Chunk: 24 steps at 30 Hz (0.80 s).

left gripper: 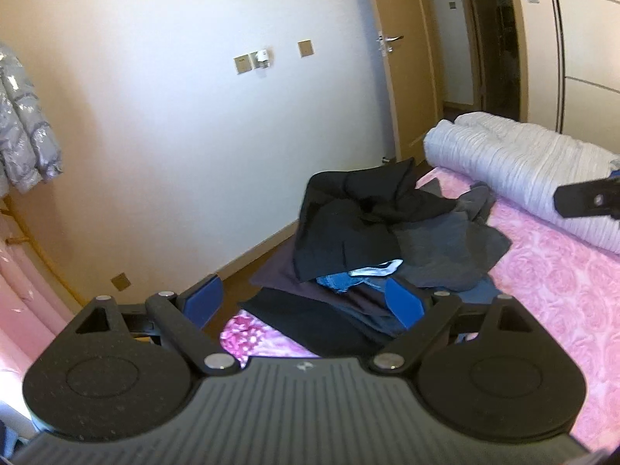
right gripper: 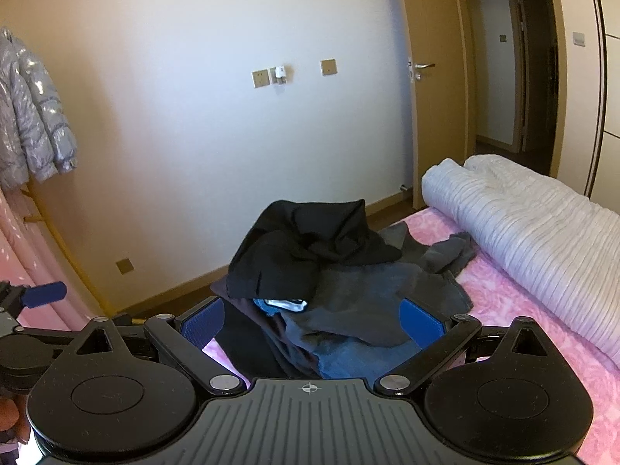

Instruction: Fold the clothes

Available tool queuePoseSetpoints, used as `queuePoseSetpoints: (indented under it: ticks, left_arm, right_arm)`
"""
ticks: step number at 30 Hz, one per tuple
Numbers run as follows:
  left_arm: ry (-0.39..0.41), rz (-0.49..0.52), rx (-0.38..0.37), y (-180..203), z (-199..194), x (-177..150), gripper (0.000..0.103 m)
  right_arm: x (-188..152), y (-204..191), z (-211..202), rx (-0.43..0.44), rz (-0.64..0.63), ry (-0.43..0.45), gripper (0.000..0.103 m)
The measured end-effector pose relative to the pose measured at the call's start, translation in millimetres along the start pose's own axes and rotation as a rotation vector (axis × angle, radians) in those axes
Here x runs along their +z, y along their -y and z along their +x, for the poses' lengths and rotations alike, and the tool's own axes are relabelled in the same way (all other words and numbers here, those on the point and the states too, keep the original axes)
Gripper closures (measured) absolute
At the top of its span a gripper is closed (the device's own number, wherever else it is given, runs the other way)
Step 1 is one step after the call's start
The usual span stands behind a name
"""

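Both tongs, left (left gripper: 302, 302) and right (right gripper: 312, 319), hover released above the clothes pile (right gripper: 333, 271) heaped at the bed's (right gripper: 542, 310) far corner, probably ready to pick a garment

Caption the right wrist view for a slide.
Open right hand-held gripper poised over a heap of dark clothes on a pink bed.

White wall (right gripper: 186, 147), open wooden door (right gripper: 434, 89) (sunlit), pink bed (right gripper: 542, 333).

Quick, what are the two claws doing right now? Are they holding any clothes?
Left gripper: open, holding nothing, above the pile of clothes.
Right gripper: open, holding nothing, above the same pile.
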<state>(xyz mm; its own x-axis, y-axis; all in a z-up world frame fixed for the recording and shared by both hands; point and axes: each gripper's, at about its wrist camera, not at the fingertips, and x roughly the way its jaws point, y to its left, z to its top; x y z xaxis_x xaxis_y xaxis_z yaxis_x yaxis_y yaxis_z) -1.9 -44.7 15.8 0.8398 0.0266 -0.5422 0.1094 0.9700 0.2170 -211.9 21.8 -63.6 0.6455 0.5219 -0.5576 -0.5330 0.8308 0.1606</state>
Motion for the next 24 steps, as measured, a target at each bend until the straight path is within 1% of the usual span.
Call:
queuePoseSetpoints:
  ticks: [4,15,24]
  left_arm:
    - [-0.012,-0.018,-0.015,-1.8,3.9,-0.2,0.014]
    - [-0.035,-0.087,-0.025,-16.2,14.8,-0.8,0.014]
    - [-0.059,-0.099,-0.035,-18.6,15.0,-11.8,0.014]
  right_arm:
    - [0.1,-3.3,3.6,0.001,-0.011,-0.015,0.003]
    - [-0.5,-11.4,16.0,-0.011,-0.033,-0.061,0.003]
    - [-3.2,-13.8,23.2,-0.014,-0.029,-0.083,0.003]
